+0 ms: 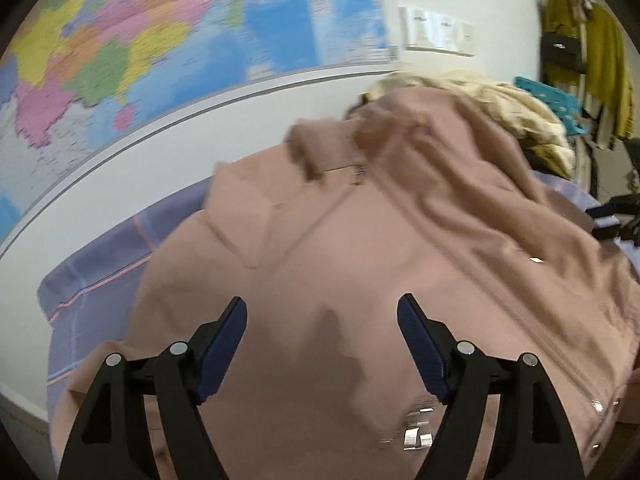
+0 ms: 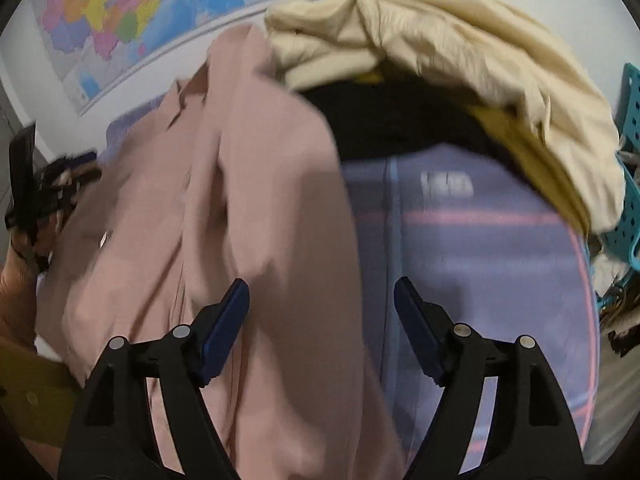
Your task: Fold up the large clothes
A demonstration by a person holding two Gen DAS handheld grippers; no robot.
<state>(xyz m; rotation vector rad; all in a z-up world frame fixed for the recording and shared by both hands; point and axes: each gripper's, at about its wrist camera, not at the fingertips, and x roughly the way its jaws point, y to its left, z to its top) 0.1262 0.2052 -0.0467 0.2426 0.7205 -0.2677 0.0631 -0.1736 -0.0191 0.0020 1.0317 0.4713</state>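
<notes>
A large dusty-pink zip jacket [image 1: 360,240] lies spread and rumpled on a lilac plaid sheet [image 1: 104,264]. My left gripper [image 1: 322,312] is open and empty, hovering over the jacket's lower front. In the right wrist view the jacket [image 2: 240,184] covers the left half, with one edge hanging between the fingers. My right gripper [image 2: 322,296] is open and empty above that edge and the sheet [image 2: 480,248]. The left gripper [image 2: 28,184] shows at the far left, beyond the jacket.
A pile of cream, yellow and black clothes [image 2: 460,48] sits at the far end of the sheet, also in the left wrist view [image 1: 520,120]. A teal basket [image 2: 628,200] stands to the right. A wall map [image 1: 160,32] hangs behind. Clothes [image 1: 592,64] hang at the right.
</notes>
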